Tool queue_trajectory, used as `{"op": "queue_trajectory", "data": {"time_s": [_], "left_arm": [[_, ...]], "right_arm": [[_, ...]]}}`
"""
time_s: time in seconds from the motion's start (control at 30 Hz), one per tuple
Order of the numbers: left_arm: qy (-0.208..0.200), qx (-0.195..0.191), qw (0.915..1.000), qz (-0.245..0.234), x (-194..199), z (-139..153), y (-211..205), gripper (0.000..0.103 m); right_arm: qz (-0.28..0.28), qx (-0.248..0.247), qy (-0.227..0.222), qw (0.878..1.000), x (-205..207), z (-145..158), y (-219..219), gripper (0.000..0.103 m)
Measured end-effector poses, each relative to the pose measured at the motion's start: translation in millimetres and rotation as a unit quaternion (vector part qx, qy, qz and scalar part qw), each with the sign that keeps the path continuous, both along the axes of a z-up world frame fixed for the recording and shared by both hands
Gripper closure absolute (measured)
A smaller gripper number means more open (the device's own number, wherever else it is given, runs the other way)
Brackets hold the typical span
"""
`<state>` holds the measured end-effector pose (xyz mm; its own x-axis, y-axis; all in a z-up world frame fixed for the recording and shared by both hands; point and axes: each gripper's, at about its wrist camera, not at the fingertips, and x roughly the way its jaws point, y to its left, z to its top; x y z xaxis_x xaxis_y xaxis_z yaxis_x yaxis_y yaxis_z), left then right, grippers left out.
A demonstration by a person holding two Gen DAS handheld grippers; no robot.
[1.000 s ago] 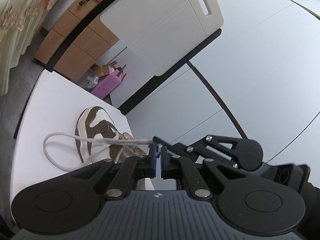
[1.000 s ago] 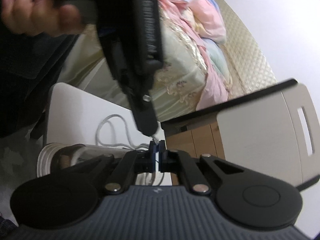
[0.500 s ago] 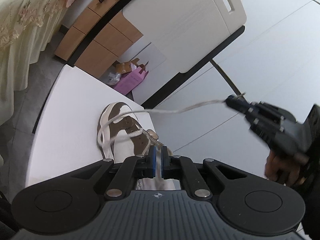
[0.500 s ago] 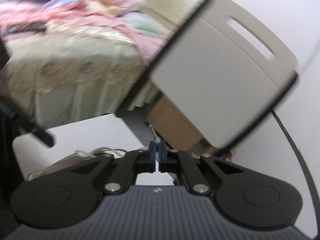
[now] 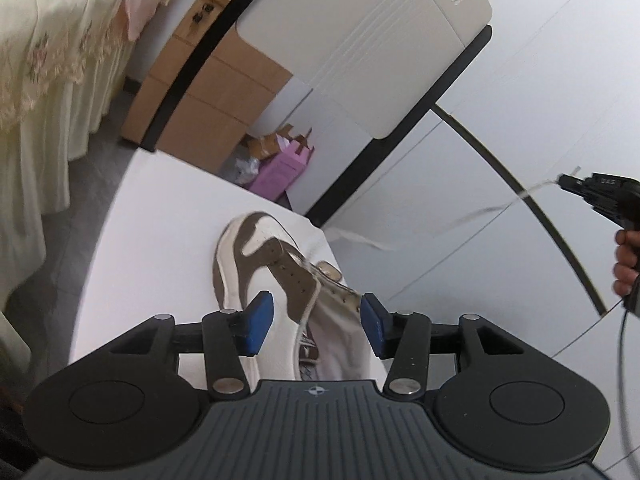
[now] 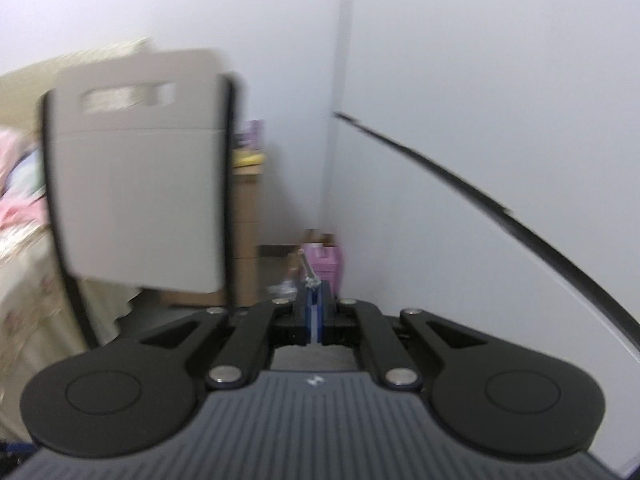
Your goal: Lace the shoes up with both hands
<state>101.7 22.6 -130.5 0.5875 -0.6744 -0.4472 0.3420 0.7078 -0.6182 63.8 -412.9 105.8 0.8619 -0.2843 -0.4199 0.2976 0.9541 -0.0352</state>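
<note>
The right gripper [image 5: 566, 181], pinching the shoelace [image 5: 472, 216] tip, draws it taut away from the brown-and-white sneaker [image 5: 276, 276] on the white table [image 5: 160, 216], whose upper the left gripper [image 5: 316, 322], jaws just opened, straddles empty.

Suede-and-leather shoe [image 5: 264, 264], woven lace [image 5: 360, 240], smooth matt table [image 5: 160, 208].

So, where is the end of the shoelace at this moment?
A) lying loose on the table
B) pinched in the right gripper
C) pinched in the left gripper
B: the right gripper is shut on the shoelace, which runs from the shoe; the left gripper is open.
</note>
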Motion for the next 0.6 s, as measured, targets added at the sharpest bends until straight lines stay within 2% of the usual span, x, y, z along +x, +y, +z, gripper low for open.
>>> {"op": "queue_trajectory", "data": {"time_s": [0.13,0.3,0.43,0.6], "left_arm": [[-0.021,0.038,0.999,0.004,-1.7,1.1,-8.8,0.05],[-0.051,0.082,0.9953,-0.004,-0.9,-2.2,-24.8,0.052],[-0.07,0.117,0.9906,-0.007,4.2,-6.5,-42.3,0.052],[-0.072,0.107,0.9915,-0.019,8.3,-7.9,-45.1,0.052]], "right_arm": [[-0.056,0.059,-0.007,0.997,-19.2,-5.1,-36.6,0.1],[-0.062,0.049,0.044,0.996,-33.7,-34.0,-38.4,0.1],[-0.018,0.023,0.103,0.994,-33.0,-68.8,-11.0,0.1],[0.082,-0.035,0.152,0.984,-26.2,-103.0,40.1,0.1]]}}
